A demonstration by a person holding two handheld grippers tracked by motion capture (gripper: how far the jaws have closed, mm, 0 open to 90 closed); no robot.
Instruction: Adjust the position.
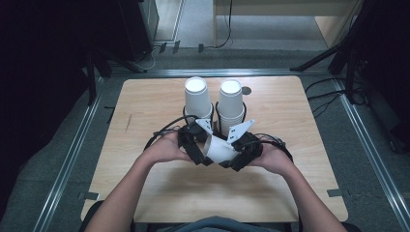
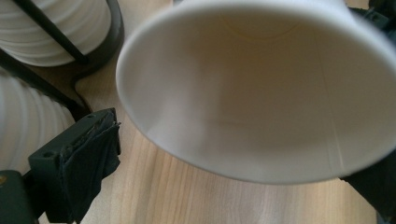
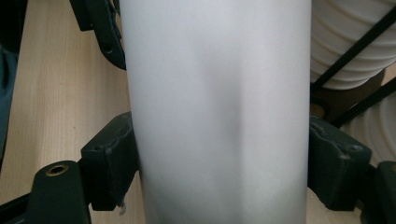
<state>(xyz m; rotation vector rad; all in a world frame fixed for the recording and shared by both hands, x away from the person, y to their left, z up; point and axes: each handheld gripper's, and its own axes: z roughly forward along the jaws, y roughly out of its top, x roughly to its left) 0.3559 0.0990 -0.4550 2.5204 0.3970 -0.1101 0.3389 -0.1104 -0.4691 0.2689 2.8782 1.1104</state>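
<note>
A single white paper cup (image 1: 220, 150) lies on its side above the wooden table (image 1: 159, 188), between my two grippers. My right gripper (image 1: 233, 159) is shut on it. In the right gripper view both black pads (image 3: 112, 163) press the cup wall (image 3: 219, 112), which is slightly dented. My left gripper (image 1: 199, 153) is open at the cup's mouth. In the left gripper view the cup's open rim (image 2: 261, 93) faces the camera, and the left pad (image 2: 88, 163) stands apart from it. The far jaw is mostly hidden behind the rim.
Two tall stacks of white cups (image 1: 198, 96) (image 1: 230, 99) stand in black wire holders just behind the grippers, close to the held cup. The table's front edge lies near the person's body. Dark stands and cables surround the table on the floor.
</note>
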